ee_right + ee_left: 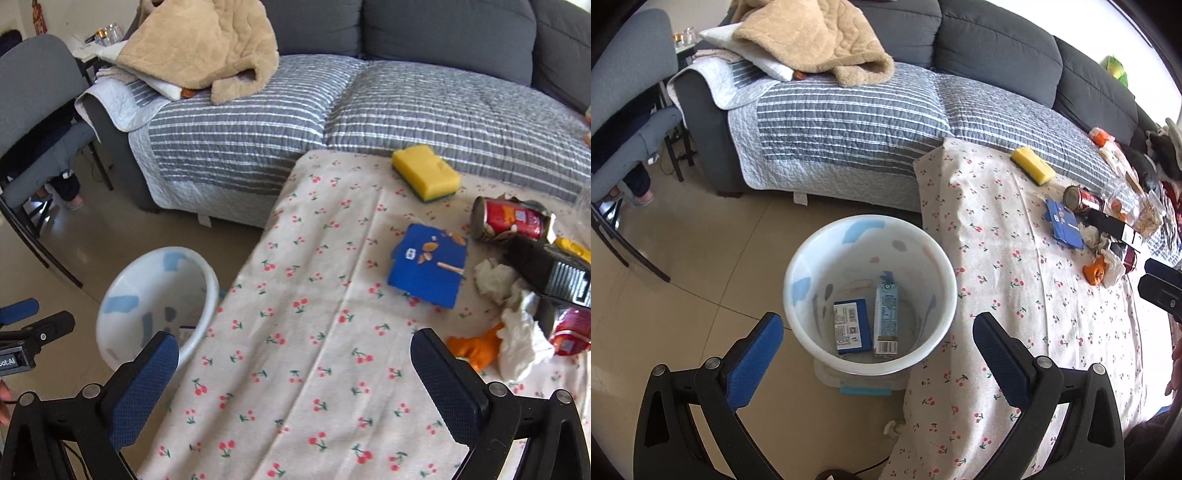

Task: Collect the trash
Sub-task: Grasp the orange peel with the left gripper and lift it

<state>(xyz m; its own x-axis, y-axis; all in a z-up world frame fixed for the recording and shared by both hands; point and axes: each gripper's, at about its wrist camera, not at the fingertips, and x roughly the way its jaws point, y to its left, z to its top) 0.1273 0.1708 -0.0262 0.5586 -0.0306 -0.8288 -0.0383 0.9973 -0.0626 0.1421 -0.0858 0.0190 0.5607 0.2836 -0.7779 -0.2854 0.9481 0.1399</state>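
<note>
A white bin (798, 266) stands on the floor against the table's left edge. In it lie a dark blue box (849, 325) and a pale blue carton (886, 317). My left gripper (879, 325) hangs open and empty right above the bin. My right gripper (295, 341) is open over the bare cherry-print cloth (295, 295), nothing between its fingers. To its far right lies the trash: a flattened blue box (428, 266), a red can (513, 221), a black box (554, 269), crumpled tissue (517, 343), an orange wrapper (476, 347) and a second red can (572, 328).
A yellow sponge (424, 173) lies at the table's far edge. Behind is a grey sofa with a striped quilt (258, 122) and a beige blanket (199, 44). A person sits on a grey chair (624, 74) at the left. Tiled floor (701, 240) surrounds the bin.
</note>
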